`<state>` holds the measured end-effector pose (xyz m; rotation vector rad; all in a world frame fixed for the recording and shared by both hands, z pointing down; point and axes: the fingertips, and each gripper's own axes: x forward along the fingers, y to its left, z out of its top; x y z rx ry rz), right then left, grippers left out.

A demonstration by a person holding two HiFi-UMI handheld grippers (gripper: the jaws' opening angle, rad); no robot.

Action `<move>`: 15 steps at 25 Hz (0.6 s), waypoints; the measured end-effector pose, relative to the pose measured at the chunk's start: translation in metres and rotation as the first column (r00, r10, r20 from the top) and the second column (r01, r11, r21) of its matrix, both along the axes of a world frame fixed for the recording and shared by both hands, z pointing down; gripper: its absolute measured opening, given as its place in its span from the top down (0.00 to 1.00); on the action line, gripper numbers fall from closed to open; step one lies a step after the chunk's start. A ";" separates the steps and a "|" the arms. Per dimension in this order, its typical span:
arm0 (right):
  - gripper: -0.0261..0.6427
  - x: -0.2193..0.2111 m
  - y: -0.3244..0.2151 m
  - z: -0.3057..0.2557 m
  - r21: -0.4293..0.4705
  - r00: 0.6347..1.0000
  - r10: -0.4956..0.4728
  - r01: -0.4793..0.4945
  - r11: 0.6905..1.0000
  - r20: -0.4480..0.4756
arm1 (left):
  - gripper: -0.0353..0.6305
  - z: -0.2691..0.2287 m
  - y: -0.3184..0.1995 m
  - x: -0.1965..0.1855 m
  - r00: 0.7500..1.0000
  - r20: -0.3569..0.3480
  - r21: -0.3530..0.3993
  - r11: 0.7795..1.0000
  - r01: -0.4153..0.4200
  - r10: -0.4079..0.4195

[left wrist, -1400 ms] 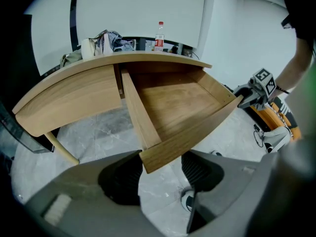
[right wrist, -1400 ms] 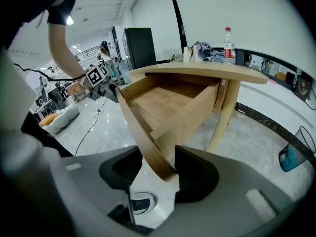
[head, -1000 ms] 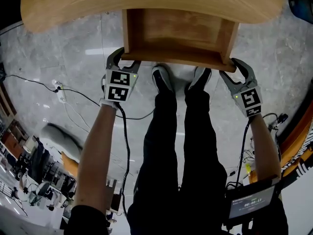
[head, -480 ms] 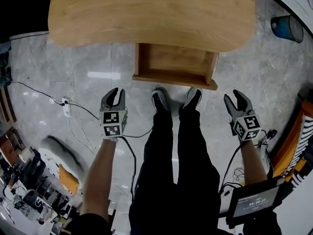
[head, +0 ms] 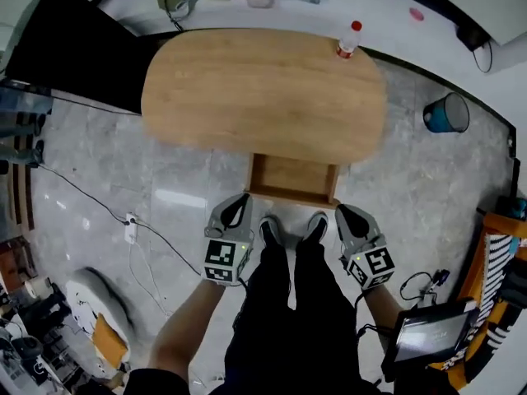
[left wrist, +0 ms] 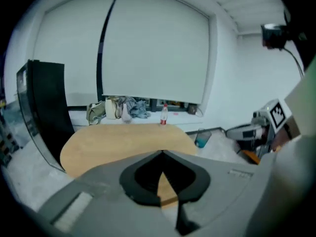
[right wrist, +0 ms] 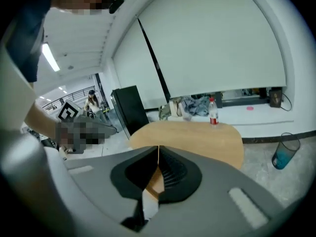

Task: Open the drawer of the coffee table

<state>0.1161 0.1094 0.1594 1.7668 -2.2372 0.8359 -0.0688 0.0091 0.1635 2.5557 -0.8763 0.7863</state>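
Note:
The oval wooden coffee table (head: 263,89) lies below me, and its drawer (head: 292,179) is pulled out towards my feet, showing a bare wooden inside. My left gripper (head: 239,200) hangs high above the floor, just left of the drawer front and touching nothing. Its jaws are closing fully, tips touching, with nothing between them (left wrist: 162,152). My right gripper (head: 346,212) hovers level with it at the drawer's right corner. Its jaws are also closing to shut, and hold nothing (right wrist: 158,147). Both point out over the tabletop (left wrist: 123,139) (right wrist: 197,137).
A red-capped bottle (head: 348,39) stands at the table's far right edge. A blue bin (head: 445,113) is on the floor to the right, a black panel (head: 74,48) at the far left. A cable with a power strip (head: 130,229) crosses the floor on the left. Shoes (head: 288,230) stand before the drawer.
Both grippers left the drawer's front corners and rose well clear, and their jaws went from wide apart to closed. The drawer stays pulled out. The whole table has come into sight.

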 end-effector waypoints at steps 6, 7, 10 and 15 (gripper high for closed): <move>0.96 -0.020 -0.034 -0.136 0.210 1.000 0.006 -0.010 0.978 0.023 | 0.94 -0.154 0.003 0.033 0.948 -0.317 0.013 1.000 0.026 -0.021; 0.96 -0.023 -0.037 -0.159 0.243 1.000 -0.001 -0.004 0.970 0.019 | 0.94 -0.175 0.004 0.035 0.939 -0.343 0.034 0.999 0.036 -0.022; 0.96 -0.031 -0.045 -0.224 0.335 1.000 -0.015 0.014 0.942 -0.001 | 0.94 -0.228 0.008 0.040 0.912 -0.409 0.081 0.995 0.058 -0.020; 0.96 -0.042 -0.054 -0.307 0.440 0.997 -0.012 0.047 0.897 -0.082 | 0.94 -0.305 0.008 0.056 0.897 -0.440 0.178 0.983 0.041 0.042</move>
